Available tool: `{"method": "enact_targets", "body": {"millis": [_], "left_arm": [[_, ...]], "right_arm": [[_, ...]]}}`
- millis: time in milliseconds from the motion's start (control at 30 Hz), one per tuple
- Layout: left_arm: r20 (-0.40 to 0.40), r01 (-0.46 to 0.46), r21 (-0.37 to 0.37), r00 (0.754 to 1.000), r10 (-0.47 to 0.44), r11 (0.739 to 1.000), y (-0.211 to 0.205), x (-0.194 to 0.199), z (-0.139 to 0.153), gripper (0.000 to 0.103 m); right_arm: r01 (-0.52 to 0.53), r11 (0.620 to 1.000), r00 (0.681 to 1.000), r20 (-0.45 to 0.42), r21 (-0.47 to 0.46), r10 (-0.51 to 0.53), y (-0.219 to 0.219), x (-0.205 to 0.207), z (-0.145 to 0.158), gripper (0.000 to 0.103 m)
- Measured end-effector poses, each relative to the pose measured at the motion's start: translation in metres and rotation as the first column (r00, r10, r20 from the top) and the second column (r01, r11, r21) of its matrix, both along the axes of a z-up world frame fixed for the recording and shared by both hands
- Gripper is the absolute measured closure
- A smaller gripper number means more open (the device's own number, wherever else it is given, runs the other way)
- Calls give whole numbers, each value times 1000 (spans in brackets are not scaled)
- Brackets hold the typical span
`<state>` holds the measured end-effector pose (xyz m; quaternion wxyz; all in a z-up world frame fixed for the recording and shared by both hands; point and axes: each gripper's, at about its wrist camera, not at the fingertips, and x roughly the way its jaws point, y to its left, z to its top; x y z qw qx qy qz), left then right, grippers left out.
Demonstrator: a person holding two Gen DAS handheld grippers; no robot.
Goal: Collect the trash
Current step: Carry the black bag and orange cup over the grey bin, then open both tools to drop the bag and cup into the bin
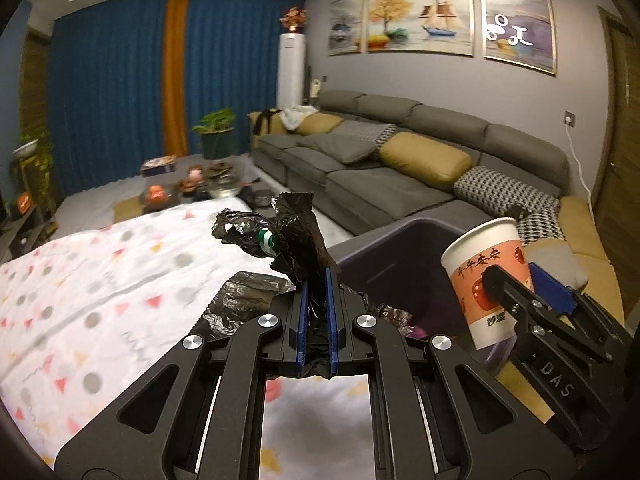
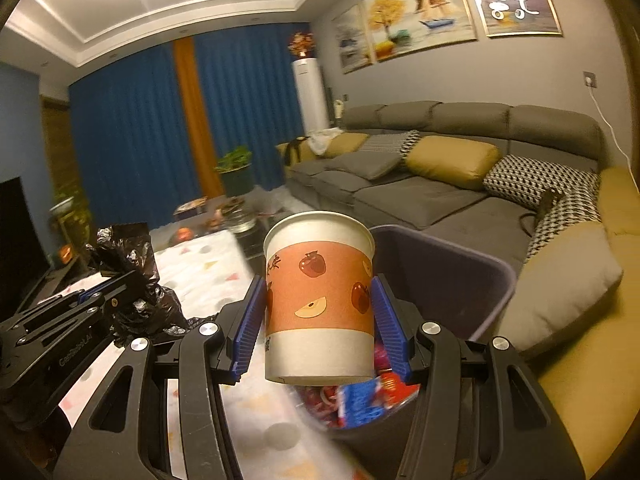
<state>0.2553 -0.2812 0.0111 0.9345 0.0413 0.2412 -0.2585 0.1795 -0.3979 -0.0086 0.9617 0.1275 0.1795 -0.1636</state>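
Since it is thin paper, the cup (image 2: 318, 300) looks light and easy to crush, so I'd judge a gentle squeeze across its printed band, where it is held now, the right hold; near the rim it would likely buckle. It sits centre frame in the right wrist view, upright and slightly tilted, pinched between the blue pads (image 2: 250, 322) of the right tool (image 2: 318, 320), which is closed on its sides. Below and behind it, lower right of that frame, is the bin (image 2: 460, 276), with bright wrappers (image 2: 360, 400) inside. In the left wrist view, the left tool (image 1: 318, 320) at lower centre is nearly shut, clamping a black bag (image 1: 296, 236): limp, slippery film that bunches, so it needs gripping on a gathered fold. Left of both lies the table (image 1: 80, 280) under its patterned cloth; a sofa (image 1: 400, 168) fills the right.
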Motion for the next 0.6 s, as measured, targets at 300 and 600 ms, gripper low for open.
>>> {"method": "enact_targets", "body": {"millis": [300, 600], "left_arm": [[-41, 91, -24, 995, -92, 996, -47, 25, -16, 95], [-115, 167, -62, 978, -173, 984, -66, 40, -36, 94]], "right_arm": [[58, 998, 998, -20, 30, -57, -32, 3, -11, 50], [73, 996, 997, -30, 41, -72, -40, 14, -14, 49]]}}
